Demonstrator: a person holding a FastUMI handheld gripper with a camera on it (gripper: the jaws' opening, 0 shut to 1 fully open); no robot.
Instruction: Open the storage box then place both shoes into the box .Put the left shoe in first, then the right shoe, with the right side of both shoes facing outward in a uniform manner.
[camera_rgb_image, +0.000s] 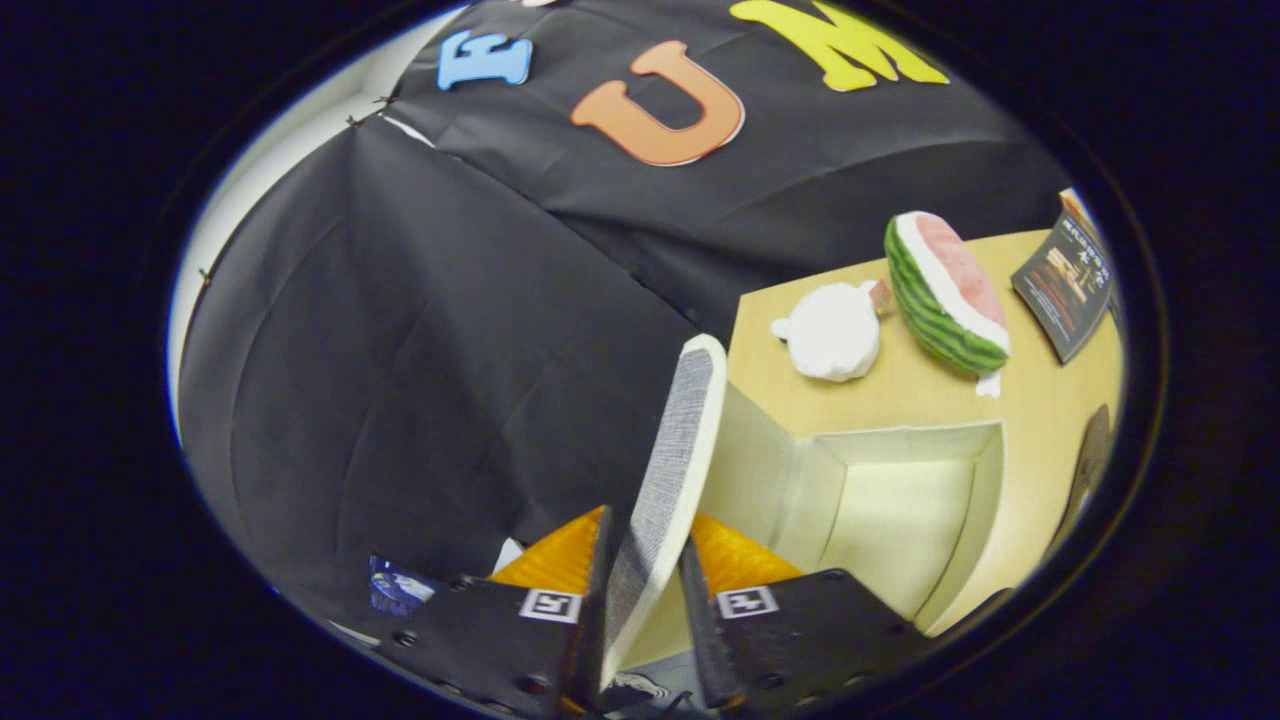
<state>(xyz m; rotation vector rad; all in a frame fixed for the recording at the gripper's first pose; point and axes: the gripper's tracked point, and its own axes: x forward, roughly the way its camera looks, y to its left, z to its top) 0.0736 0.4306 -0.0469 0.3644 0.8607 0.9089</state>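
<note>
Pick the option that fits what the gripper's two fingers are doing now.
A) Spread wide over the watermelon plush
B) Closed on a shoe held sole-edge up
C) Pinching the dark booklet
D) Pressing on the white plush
B: the gripper has both fingers pressed on the shoe, just beside the open storage box.

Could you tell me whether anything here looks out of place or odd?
Nothing stands out. The tool is shut on the shoe, held sole-up beside the open box; the plush toys lie intact on the table.

Black cloth wall (420, 330) behind a tan tabletop (940, 395).
</note>
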